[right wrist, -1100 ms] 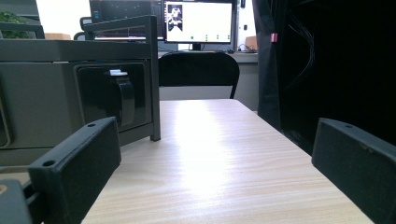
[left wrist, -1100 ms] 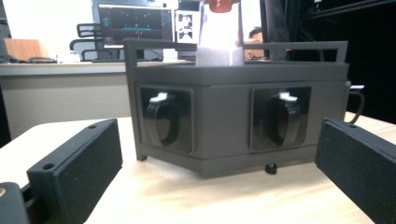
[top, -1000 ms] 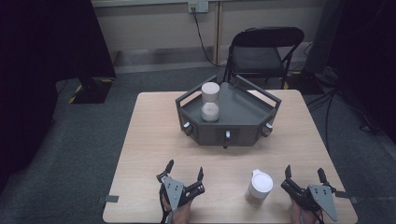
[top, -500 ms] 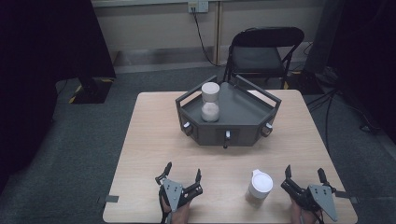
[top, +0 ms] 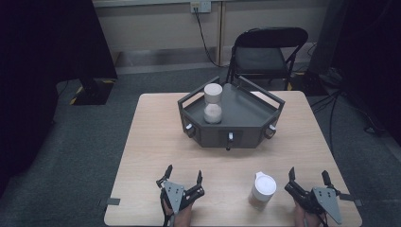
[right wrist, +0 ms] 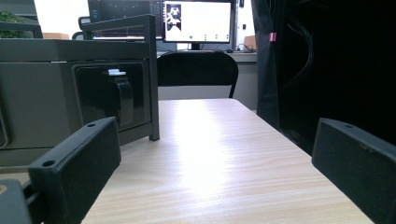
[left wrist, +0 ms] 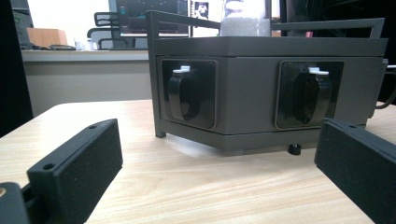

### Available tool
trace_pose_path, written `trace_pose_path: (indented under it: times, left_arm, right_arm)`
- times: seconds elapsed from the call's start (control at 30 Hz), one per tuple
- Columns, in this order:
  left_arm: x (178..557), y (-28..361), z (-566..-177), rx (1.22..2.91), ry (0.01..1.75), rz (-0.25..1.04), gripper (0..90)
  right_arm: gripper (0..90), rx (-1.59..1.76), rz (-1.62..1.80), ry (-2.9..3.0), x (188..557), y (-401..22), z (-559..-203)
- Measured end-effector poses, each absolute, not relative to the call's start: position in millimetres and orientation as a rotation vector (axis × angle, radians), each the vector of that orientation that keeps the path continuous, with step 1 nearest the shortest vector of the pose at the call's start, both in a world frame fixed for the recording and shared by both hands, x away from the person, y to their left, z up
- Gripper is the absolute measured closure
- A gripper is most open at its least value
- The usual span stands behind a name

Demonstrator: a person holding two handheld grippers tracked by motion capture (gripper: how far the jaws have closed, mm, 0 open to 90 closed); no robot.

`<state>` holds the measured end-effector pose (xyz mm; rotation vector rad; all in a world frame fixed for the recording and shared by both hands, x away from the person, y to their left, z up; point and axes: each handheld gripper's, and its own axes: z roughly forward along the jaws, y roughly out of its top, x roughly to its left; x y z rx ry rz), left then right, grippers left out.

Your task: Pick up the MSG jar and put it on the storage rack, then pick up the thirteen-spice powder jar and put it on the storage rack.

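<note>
White cup (top: 263,189) stands on the tabletop (top: 151,142) just left of the right gripper (top: 307,182); both the right and left gripper (top: 183,176) fingers spread wide, holding nothing.

We see the tray stand (top: 246,124) sitting on the far half of the surface (top: 151,142), roughly centred. Two jars stand inside its left portion: the rear jar (top: 213,91) directly behind the front jar (top: 213,113), close together. Knobs (top: 230,138) sit along the stand's near faces. Behind the surface, beyond the stand, a chair (top: 265,52) stands on the floor. At the near edge, the left claw (top: 183,178) rests left of centre, the right claw (top: 308,179) at the right corner. Between them, nearer the right claw, a lidded cup (top: 263,190) stands on the surface, well apart from the stand.
</note>
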<state>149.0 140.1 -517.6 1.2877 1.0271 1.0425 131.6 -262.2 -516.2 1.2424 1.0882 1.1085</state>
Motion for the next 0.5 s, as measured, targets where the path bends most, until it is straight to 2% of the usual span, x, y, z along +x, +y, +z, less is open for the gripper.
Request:
trace_pose_path:
  times: [0.5]
  left_arm:
    - [148.8, 139.2, -517.4, 1.287, 1.032, 1.046, 0.2]
  right_arm:
    - [0.0, 1.241, 1.110, 1.091, 131.6, -262.7, -516.2]
